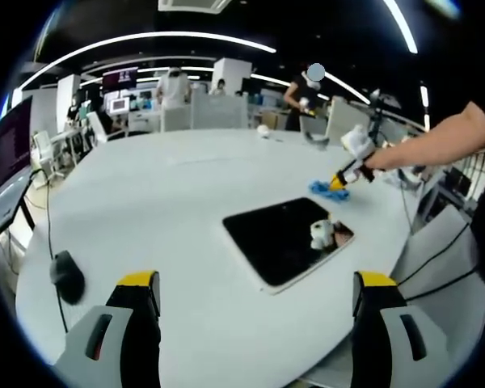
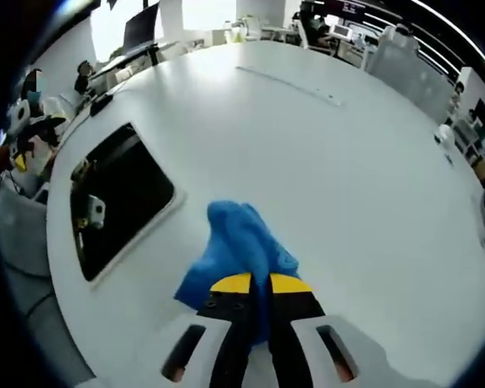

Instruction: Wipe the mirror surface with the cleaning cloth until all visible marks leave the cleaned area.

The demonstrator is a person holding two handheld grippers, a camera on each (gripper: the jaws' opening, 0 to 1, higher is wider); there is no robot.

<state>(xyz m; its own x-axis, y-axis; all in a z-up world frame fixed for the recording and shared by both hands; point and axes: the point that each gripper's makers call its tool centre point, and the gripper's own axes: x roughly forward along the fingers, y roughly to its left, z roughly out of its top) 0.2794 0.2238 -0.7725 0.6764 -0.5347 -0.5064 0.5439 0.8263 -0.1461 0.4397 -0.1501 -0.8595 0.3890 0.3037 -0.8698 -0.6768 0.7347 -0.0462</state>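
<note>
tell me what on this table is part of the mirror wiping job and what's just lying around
Part of the job:
- mirror, lying flat on the white table
- blue cleaning cloth, clamped in the right gripper, beside the mirror and not yet on it
- left gripper, open and holding nothing

Just lying about:
- black computer mouse near the table edge
- small white object at the far side

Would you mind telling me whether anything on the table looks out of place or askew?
Nothing stands out. The mirror lies flat on the table, the right gripper holds the cloth beside it, and a mouse sits near the table's edge.
</note>
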